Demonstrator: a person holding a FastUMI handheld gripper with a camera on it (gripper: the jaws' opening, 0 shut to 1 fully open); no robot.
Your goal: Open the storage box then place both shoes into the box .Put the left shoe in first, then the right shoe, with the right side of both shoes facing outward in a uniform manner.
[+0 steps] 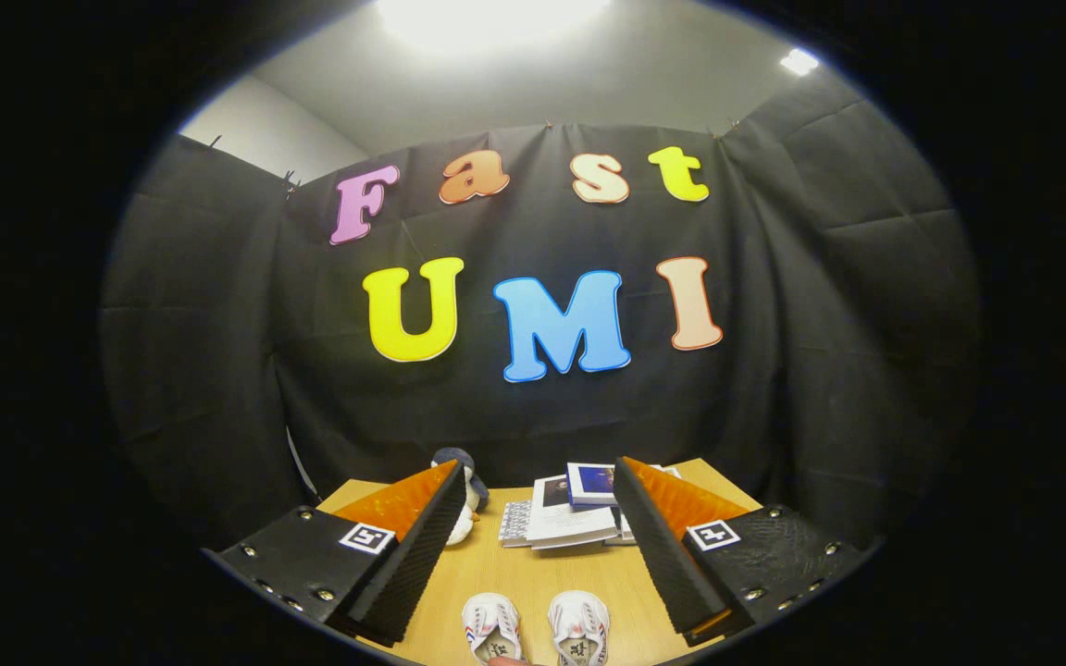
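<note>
Gripper (538, 546) held high above the table (533, 578), fingers wide apart and empty, likely surveying before starting; two shoes (538, 629) side by side between the fingers; books (570, 509) and a soft toy (470, 495) beyond.

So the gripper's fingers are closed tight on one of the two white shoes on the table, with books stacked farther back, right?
Not quite. In the gripper view the gripper is open and holds nothing; the two white shoes lie untouched on the wooden table between its fingers. The books do sit farther back.
</note>
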